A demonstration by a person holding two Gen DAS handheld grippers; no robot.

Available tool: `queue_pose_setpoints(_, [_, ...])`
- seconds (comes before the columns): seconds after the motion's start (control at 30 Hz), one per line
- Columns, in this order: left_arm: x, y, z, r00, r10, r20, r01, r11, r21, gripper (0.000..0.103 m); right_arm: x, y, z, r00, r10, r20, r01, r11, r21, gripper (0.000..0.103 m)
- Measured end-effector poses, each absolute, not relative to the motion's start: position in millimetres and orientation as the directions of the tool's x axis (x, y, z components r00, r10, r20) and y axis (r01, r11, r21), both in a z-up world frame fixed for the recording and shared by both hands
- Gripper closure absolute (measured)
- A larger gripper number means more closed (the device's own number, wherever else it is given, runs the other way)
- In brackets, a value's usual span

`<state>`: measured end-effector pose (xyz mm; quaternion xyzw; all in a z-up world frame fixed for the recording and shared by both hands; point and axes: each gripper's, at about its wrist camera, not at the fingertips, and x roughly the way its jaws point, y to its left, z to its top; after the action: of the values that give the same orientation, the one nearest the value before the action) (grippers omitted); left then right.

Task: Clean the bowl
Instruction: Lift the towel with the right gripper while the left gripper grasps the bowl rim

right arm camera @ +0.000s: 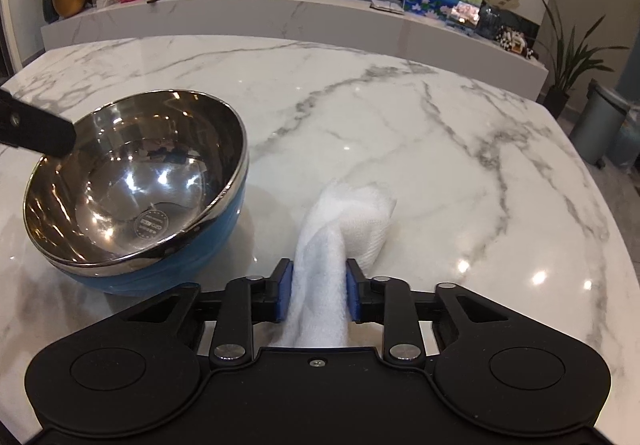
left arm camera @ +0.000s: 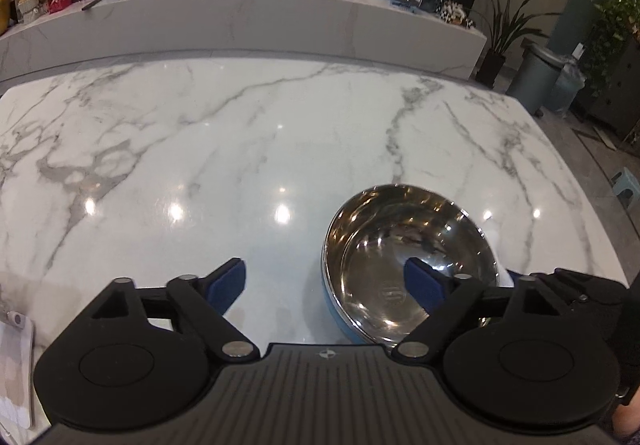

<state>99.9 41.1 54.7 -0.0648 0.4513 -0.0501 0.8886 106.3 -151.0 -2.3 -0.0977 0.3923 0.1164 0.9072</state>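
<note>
One bowl [right arm camera: 134,189], one cloth [right arm camera: 340,229] and two grippers are seen on one marble table [right arm camera: 440,125]. The bowl, steel inside and blue outside, is tilted on the table. The left gripper [left arm camera: 334,285] is spread wide: its left finger lies left of the bowl over the table, its right finger [left arm camera: 426,287] inside the bowl. Right of the bowl, the white cloth is pinched by the right gripper [right arm camera: 319,285], its far end resting on the table.

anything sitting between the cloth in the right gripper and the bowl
Nothing visible. The right gripper holds the white cloth just right of the tilted bowl, with only bare marble table between them. The left gripper straddles the bowl's far rim, jaws open.
</note>
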Motion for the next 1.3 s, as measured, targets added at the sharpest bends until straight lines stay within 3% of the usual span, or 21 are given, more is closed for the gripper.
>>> queue_pose_setpoints(0.43, [103.3,34.3,40.5,0.553,-0.129,-0.823,0.043,0.991,-0.126,0.063,103.3,-155.1,18.6,0.688,0.182,-0.703,-0.315,0.947,-0.064,0.089])
queue_pose_setpoints(0.83, [108.5,37.1,31.5,0.517,-0.135,-0.845,0.039,0.99,-0.135,0.069,94.9,-132.4,72.1,0.687,0.372,-0.624,-0.469,0.883,0.009,0.089])
queue_pose_setpoints(1.1, [109.1,34.3,29.3,0.511,-0.132,-0.849,0.048,0.991,-0.126,0.07,100.3,-111.8,62.8,0.603,0.4,-0.69,-0.531,0.847,0.027,0.089])
queue_pose_setpoints(1.3, [109.9,25.4,22.4,0.493,-0.128,-0.86,0.075,0.992,-0.104,0.078,105.8,-106.2,56.5,0.572,0.385,-0.724,-0.549,0.836,0.011,0.089])
